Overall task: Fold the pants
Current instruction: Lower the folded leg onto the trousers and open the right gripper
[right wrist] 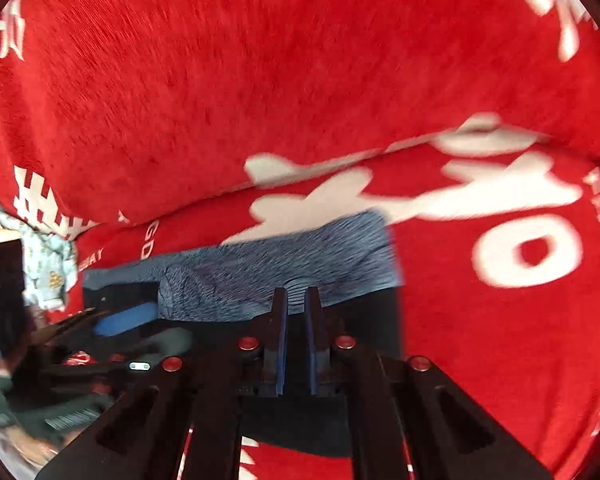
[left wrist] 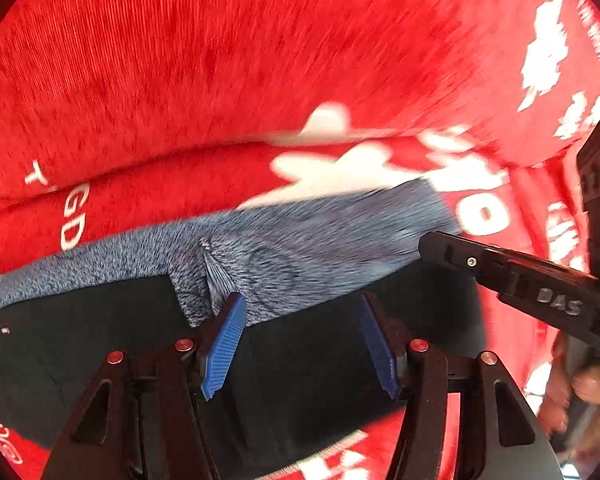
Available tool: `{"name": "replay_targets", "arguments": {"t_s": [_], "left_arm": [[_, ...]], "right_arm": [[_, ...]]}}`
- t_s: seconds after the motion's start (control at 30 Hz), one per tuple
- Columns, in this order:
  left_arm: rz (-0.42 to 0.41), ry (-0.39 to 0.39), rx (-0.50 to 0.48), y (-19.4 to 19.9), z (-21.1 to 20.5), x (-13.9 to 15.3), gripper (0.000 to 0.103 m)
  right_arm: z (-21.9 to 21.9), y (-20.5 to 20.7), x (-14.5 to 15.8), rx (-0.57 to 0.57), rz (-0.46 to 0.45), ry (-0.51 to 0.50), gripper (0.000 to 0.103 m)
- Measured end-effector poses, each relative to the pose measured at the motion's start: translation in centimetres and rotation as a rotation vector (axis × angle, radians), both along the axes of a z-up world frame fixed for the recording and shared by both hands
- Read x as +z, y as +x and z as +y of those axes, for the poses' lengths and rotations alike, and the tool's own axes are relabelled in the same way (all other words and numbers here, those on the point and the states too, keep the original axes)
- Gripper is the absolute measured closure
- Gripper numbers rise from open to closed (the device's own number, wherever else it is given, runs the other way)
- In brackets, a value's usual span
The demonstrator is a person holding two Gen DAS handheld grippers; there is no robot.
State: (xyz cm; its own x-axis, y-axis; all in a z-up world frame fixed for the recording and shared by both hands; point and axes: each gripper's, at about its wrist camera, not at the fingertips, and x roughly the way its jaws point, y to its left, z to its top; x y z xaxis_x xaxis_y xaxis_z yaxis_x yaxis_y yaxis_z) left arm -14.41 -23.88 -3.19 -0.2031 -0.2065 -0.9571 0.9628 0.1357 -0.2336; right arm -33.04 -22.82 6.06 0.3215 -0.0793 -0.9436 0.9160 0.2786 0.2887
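The pants [left wrist: 308,360] are dark with a blue-grey heathered waistband [left wrist: 284,248], lying on a red bedcover. My left gripper [left wrist: 300,312] is open, its blue pads just above the dark cloth at the waistband's near edge. My right gripper [right wrist: 296,300] is nearly shut with a narrow gap; its tips are at the waistband [right wrist: 300,256], and whether cloth is pinched between them does not show. The right gripper's black body [left wrist: 540,288] reaches in from the right in the left wrist view. Both views are blurred by motion.
The red bedcover [left wrist: 260,60] with white printed characters fills both views; a raised fold of it runs across behind the pants [right wrist: 220,100]. A patterned pale cloth [right wrist: 44,268] lies at the far left of the right wrist view.
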Motion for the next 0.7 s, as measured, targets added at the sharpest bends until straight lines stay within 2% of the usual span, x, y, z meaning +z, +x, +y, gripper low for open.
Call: {"name": "replay_targets", "arguments": {"t_s": [0.07, 0.1, 0.17, 0.27, 0.37, 0.43, 0.5, 0.6, 0.7], "left_arm": [[0.011, -0.009, -0.004, 0.3, 0.9, -0.8, 0.043], [-0.003, -0.031, -0.032, 0.4, 1.6, -0.4, 0.043], [-0.061, -0.01, -0.055, 0.7, 2.8, -0.1, 0.043], [-0.021, 0.053, 0.022, 3.6, 5.0, -0.6, 0.043], [-0.054, 0.067, 0.095, 6.0, 6.8, 0.1, 0.034], [-0.125, 0.074, 0.113, 7.2, 7.8, 0.7, 0.034], [-0.15, 0.085, 0.115, 7.8, 8.7, 0.7, 0.034], [-0.171, 0.105, 0.115, 8.2, 9.3, 0.5, 0.034], [-0.176, 0.132, 0.136, 8.5, 9.7, 0.2, 0.034]], "right_arm": [[0.0, -0.1, -3.8, -0.067, -0.049, 0.126, 0.094], [-0.1, -0.1, -4.4, -0.105, -0.079, 0.139, 0.097], [0.3, -0.1, -4.5, -0.138, -0.133, 0.131, 0.097], [1.1, 1.8, -4.6, -0.079, -0.178, 0.17, 0.095], [1.9, 4.9, -5.1, -0.013, -0.179, 0.187, 0.093], [2.3, 6.6, -5.6, 0.003, -0.197, 0.19, 0.093], [3.0, 8.3, -6.5, 0.009, -0.201, 0.202, 0.093], [4.5, 9.1, -5.8, 0.025, -0.138, 0.146, 0.093], [6.1, 9.6, -5.6, 0.07, -0.104, 0.165, 0.093]]}}
